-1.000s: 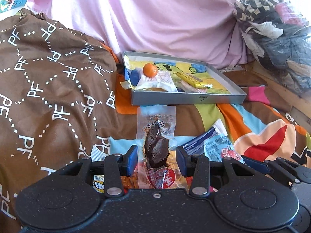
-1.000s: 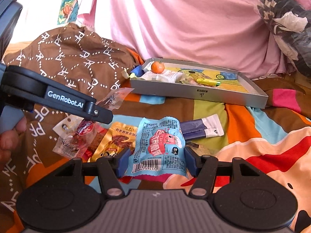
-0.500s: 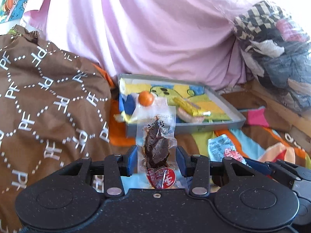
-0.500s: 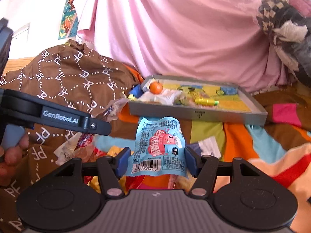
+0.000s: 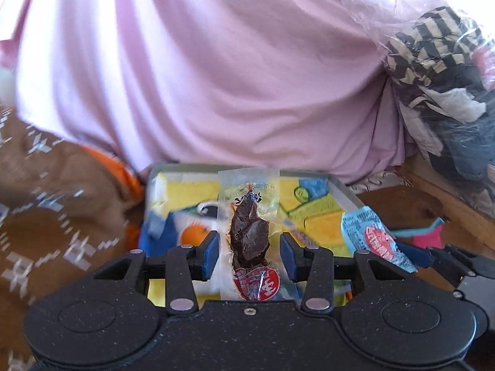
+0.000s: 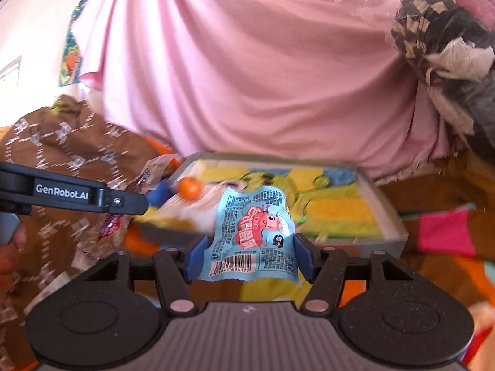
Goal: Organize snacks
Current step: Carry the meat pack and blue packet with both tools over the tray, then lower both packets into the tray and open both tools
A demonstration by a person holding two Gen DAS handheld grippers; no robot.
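Note:
My left gripper (image 5: 249,252) is shut on a clear packet of dark dried meat (image 5: 249,235) with a red label, held upright over the near edge of the grey tray (image 5: 348,196). My right gripper (image 6: 249,258) is shut on a light blue snack packet (image 6: 252,235) with a red cartoon, held in front of the tray (image 6: 380,213). The blue packet also shows at the right of the left wrist view (image 5: 372,238). An orange ball (image 6: 189,187) lies in the tray's left end; it also shows in the left wrist view (image 5: 193,235).
A pink sheet (image 5: 216,77) hangs behind the tray. A brown patterned blanket (image 6: 71,145) is heaped on the left. A bag of dark clothes (image 5: 442,92) sits at the right. The left gripper's arm (image 6: 71,196) crosses the left of the right wrist view.
Both grippers have lifted their packets off the bedspread and moved forward to the tray, which now looks closer and lower in both views.

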